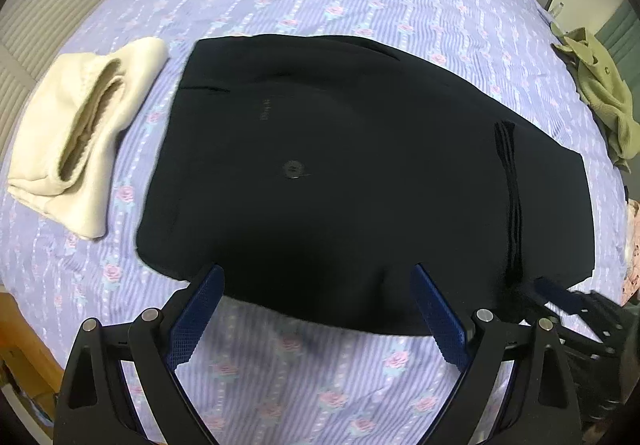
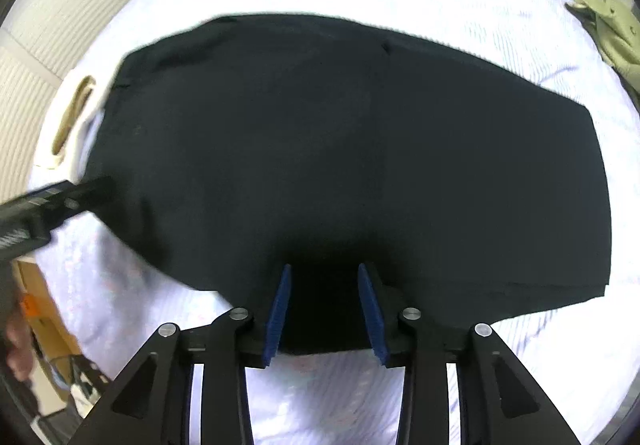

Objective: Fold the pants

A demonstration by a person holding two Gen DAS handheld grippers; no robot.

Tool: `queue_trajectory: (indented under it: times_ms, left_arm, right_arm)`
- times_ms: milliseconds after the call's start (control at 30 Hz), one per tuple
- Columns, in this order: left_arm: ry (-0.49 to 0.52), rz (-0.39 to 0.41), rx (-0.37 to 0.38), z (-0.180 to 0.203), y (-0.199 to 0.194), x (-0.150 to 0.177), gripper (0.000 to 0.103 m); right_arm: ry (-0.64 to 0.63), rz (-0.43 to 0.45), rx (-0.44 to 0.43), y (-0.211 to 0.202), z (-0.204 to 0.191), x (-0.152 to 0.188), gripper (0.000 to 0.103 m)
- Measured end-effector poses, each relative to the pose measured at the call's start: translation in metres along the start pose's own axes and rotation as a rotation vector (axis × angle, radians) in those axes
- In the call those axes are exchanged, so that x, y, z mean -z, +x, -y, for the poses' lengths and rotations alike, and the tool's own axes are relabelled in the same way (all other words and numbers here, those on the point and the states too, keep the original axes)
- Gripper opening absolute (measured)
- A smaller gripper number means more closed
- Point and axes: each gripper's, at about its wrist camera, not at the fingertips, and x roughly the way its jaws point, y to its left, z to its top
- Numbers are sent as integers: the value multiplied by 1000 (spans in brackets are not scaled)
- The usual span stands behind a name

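1. Left wrist view: the black pants (image 1: 360,173) lie folded into a broad dark block on the floral lilac bedsheet (image 1: 320,377). A small round button (image 1: 293,169) shows near the middle of the pants, and dark stripes (image 1: 510,197) run down their right part.
2. Same view: the left gripper (image 1: 316,273) is spread wide, its blue pads (image 1: 200,309) standing far apart at the near edge of the pants. The tips seem to reach just over that edge, but nothing sits clamped between them; whether they touch the cloth cannot be told.
3. Same view: a folded cream garment (image 1: 80,133) rests left of the pants, just beside them but apart. An olive garment (image 1: 600,85) lies crumpled well to the right of the pants, at the bed's edge. The right gripper (image 1: 560,295) shows at the pants' near right corner, blurred.
4. Right wrist view: the pants (image 2: 360,145) fill most of the picture over a washed-out pale sheet (image 2: 332,397).
5. Same view: the right gripper (image 2: 324,273) has its jaws partly closed, with a moderate gap between the blue pads (image 2: 280,309). The near edge of the pants lies inside that gap; whether the pads pinch the cloth cannot be told.
6. Same view: the left gripper (image 2: 72,201) enters at the left edge of the pants, blurred. The cream garment (image 2: 76,117) peeks out beyond the pants' left side, and the olive garment (image 2: 612,29) sits far right of them.
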Motion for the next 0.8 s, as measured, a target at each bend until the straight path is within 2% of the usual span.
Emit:
queue_trajectory:
  times_ms: [67, 133, 200, 233, 367, 500, 667, 800]
  left_arm:
    - [-2, 10, 4, -15, -6, 3, 95]
    - [-21, 23, 29, -33, -13, 8, 95]
    - [-43, 23, 78, -50, -16, 11, 95]
    - [-62, 25, 125, -64, -17, 14, 96]
    - [-150, 31, 185, -104, -9, 22, 98]
    - [-227, 21, 230, -137, 7, 24, 98]
    - [-347, 9, 362, -168, 38, 18, 98]
    - [-488, -15, 484, -181, 67, 19, 97]
  right_arm:
    - [-12, 24, -8, -14, -13, -4, 55]
    - [-33, 59, -6, -33, -28, -7, 60]
    - [-64, 92, -10, -45, -44, -8, 68]
    - [-78, 102, -8, -47, -52, -9, 72]
    - [-141, 113, 4, -35, -90, -17, 72]
    - [-137, 79, -6, -26, -96, -13, 72]
    - [-120, 40, -20, -15, -108, -18, 72]
    - [-118, 24, -9, -4, -119, -22, 72]
